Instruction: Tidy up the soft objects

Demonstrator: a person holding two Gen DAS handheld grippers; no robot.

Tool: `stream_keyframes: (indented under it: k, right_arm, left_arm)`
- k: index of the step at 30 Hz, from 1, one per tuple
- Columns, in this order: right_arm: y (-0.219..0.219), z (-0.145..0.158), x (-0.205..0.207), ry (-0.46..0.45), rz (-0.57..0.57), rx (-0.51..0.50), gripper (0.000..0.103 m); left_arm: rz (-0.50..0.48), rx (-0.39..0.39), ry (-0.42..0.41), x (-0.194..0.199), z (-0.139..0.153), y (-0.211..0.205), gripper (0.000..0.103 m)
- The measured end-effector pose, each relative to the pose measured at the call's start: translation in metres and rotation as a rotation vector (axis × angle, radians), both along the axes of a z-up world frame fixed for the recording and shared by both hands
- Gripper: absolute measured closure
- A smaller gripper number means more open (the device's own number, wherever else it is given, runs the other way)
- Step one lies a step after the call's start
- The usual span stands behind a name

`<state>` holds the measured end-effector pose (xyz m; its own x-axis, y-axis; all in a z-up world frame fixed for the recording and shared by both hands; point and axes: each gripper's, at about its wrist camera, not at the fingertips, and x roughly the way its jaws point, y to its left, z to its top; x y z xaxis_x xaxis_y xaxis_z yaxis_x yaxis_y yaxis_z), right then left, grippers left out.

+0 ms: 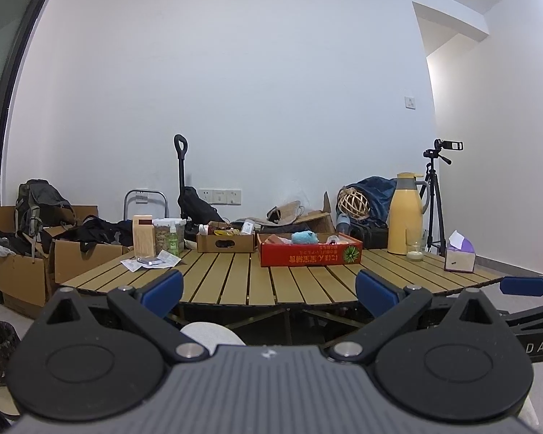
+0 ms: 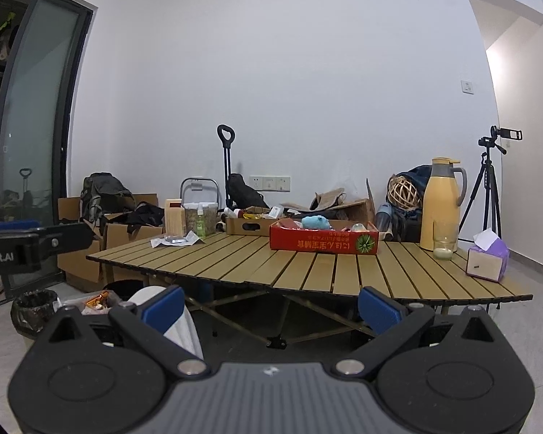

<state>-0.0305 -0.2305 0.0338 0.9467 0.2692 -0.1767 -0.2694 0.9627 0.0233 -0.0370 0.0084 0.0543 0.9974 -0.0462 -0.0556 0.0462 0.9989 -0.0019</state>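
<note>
Both grippers' jaws spread, empty; blue plush (image 1: 304, 237) in red box (image 1: 309, 255)

Blue plush toy (image 1: 305, 237), in red box (image 1: 309, 257)

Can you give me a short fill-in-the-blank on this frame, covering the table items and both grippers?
1. The light blue plush toy lies inside the ____ cardboard box.
2. The yellow thermos jug stands ____ on the slatted table.
3. The left gripper and the right gripper both have their jaws ____.
4. The tissue box sits near the table's ____ end.

Missing words: red; upright; open; right
</note>
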Motion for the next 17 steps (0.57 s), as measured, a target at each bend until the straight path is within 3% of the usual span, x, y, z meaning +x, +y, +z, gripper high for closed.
stream_keyframes:
  k: [17]
  right_arm:
    - [0.001,-0.001,0.009,-0.011,-0.008,0.001,0.0]
  left_arm:
    - [-0.001,0.005,0.011,0.012,-0.002,0.001,0.0]
